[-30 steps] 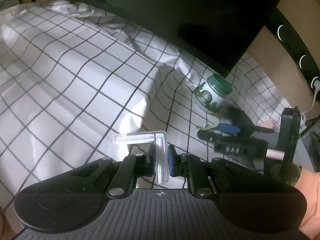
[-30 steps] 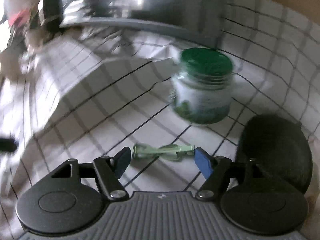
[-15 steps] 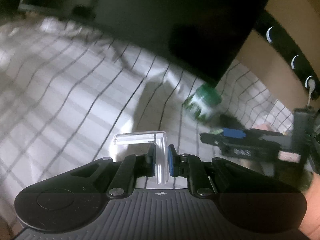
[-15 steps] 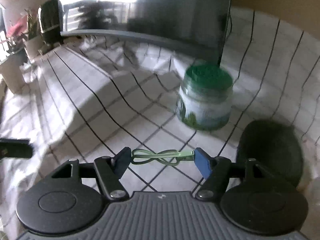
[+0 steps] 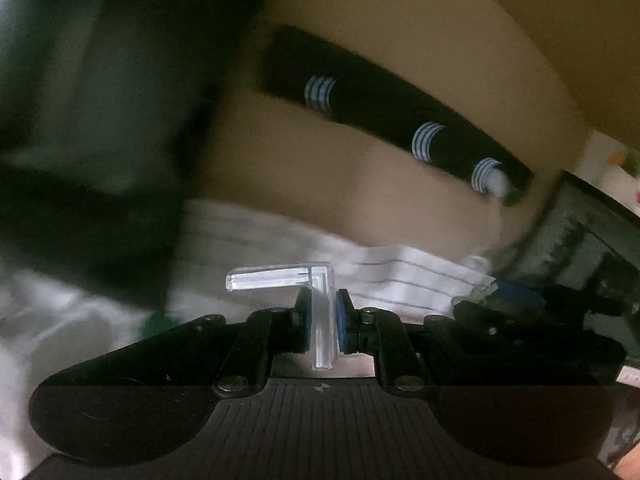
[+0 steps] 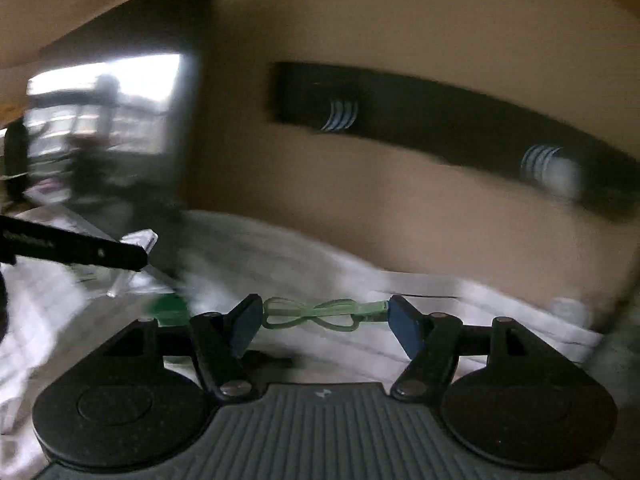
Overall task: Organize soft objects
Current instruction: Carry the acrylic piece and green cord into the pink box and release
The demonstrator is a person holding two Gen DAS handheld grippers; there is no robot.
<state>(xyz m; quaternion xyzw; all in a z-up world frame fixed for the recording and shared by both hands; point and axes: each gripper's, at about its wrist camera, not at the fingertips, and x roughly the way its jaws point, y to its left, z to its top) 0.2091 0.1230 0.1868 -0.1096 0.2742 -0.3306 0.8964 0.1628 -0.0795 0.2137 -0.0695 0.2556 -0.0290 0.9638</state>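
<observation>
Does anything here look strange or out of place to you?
Two things. The green rubber band is stretched between the two fingers of the right claw, twisted into a figure eight. The left claw is shut on a clear plastic L-shaped piece, which looks rigid, not soft. Both views are motion-blurred.

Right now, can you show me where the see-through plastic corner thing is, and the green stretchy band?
Clear plastic L-shaped piece (image 5: 320,312): left wrist view, on its upright leg, pinched in the left tool.
Green rubber band (image 6: 320,314): right wrist view, on its twisted middle, stretched between the right tool's fingers.
</observation>
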